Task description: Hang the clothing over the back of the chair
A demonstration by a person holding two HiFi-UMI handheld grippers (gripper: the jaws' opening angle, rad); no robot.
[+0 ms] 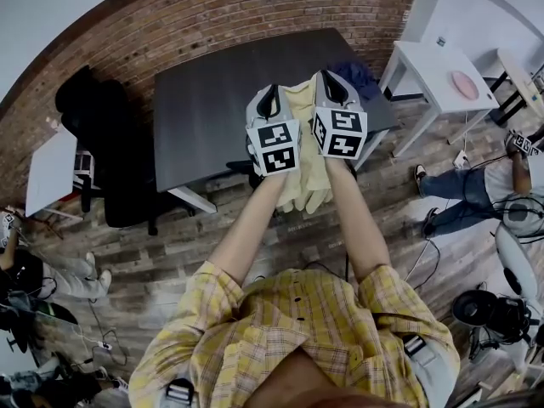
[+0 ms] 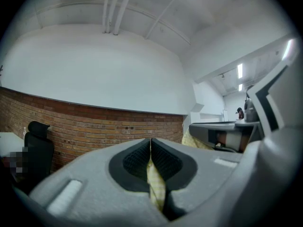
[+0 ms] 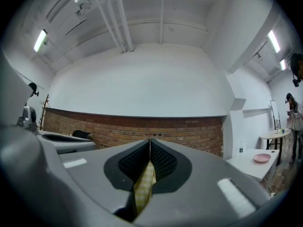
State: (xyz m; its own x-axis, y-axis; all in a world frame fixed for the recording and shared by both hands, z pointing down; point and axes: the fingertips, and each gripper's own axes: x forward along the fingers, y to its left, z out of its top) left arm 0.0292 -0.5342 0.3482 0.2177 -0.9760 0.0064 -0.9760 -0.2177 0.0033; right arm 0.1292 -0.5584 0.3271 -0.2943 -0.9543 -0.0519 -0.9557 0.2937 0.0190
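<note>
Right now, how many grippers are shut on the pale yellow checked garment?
2. The left gripper has its fingers shut on the pale yellow checked cloth garment at its left; the right gripper, close beside it, grips its right. No others in view.

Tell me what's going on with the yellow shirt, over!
Left gripper shut on yellow checked garment, right gripper too. Garment hangs by dark table. Black chair off left, nothing hung yet.

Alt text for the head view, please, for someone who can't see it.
A person in a yellow plaid shirt holds a pale yellow garment, pinched in the left gripper and right gripper, near a dark table. A black office chair stands at left by a brick wall.
</note>
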